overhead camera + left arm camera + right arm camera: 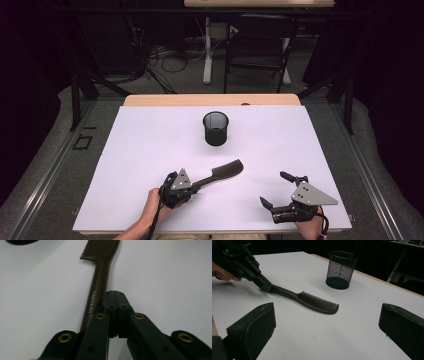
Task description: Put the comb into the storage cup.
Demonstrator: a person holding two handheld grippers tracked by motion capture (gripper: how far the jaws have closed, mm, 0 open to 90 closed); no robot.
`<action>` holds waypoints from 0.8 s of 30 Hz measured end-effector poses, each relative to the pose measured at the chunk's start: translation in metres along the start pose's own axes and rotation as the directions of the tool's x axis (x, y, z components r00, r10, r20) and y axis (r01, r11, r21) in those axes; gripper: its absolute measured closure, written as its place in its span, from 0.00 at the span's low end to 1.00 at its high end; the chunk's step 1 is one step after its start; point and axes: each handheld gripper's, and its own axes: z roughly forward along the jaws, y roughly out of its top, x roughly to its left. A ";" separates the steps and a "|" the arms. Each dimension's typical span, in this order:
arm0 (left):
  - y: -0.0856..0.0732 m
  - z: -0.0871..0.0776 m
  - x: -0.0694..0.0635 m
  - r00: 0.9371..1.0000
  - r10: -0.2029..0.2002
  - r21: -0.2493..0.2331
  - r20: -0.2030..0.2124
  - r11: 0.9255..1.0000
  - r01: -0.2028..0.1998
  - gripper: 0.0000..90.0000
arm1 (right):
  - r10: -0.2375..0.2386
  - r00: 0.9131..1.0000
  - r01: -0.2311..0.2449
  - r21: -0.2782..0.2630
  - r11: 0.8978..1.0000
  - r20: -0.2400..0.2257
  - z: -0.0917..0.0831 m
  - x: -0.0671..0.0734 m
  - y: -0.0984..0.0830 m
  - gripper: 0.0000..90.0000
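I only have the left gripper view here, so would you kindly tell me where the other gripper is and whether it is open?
Observer: The right gripper sits at the near right of the table, with its jaws wide open and nothing between them.
Operator: Thank you. What is the dark shape in my top left corner?
Observer: That is a black mesh cup, standing upright beyond the comb and apart from it.
Operator: And how does the comb's far end sit?
Observer: In the right gripper view, its toothed end lies on the table.
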 end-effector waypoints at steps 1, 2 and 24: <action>0.000 -0.001 0.000 1.000 0.004 -0.001 0.012 1.000 -0.004 0.94 | -0.005 1.000 0.005 -0.003 1.000 0.001 0.000 0.000 0.000 0.01; 0.001 -0.002 -0.001 1.000 0.003 -0.006 0.028 1.000 -0.002 0.89 | -0.005 1.000 0.005 -0.003 1.000 0.000 0.000 -0.001 0.000 0.01; 0.008 -0.014 0.003 1.000 -0.024 0.005 0.018 1.000 0.024 0.19 | -0.003 1.000 0.003 0.010 1.000 -0.006 0.001 -0.001 -0.001 0.01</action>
